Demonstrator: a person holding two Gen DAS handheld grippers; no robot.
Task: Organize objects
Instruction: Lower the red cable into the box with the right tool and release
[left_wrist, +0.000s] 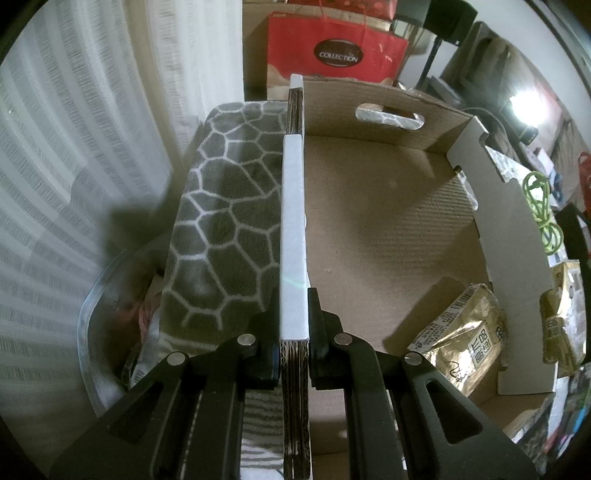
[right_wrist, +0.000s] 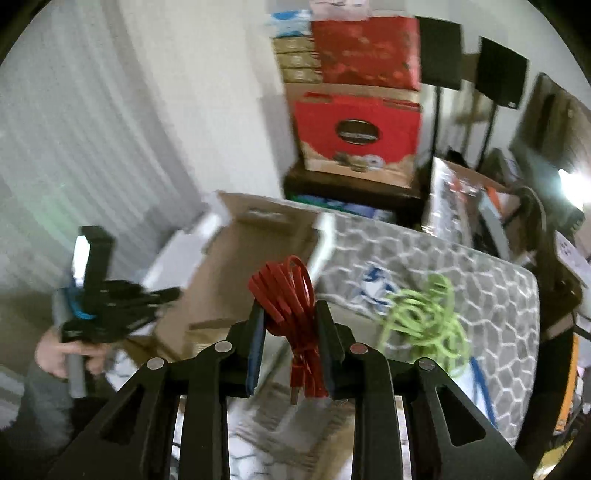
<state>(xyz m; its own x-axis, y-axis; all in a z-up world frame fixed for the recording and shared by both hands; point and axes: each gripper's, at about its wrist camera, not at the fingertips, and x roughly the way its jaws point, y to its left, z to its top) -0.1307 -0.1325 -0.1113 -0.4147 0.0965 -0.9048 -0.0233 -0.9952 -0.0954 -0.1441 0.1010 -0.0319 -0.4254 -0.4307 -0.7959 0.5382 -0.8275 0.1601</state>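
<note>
right tongs (right_wrist: 290, 325), tilted downward, pinch a red cable bundle (right_wrist: 291, 314); left tongs (left_wrist: 293, 325) clamp the box wall (left_wrist: 293, 229).

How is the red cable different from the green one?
The red cable is a tight, tied bundle, while the green cable is a loose tangle. The red cable is pinched between the right gripper's jaws and lifted; the green cable lies on the grey patterned blanket with nothing holding it. The red cable looks flat; the green looks round, though the picture is blurry. Both are coiled cables.
</note>
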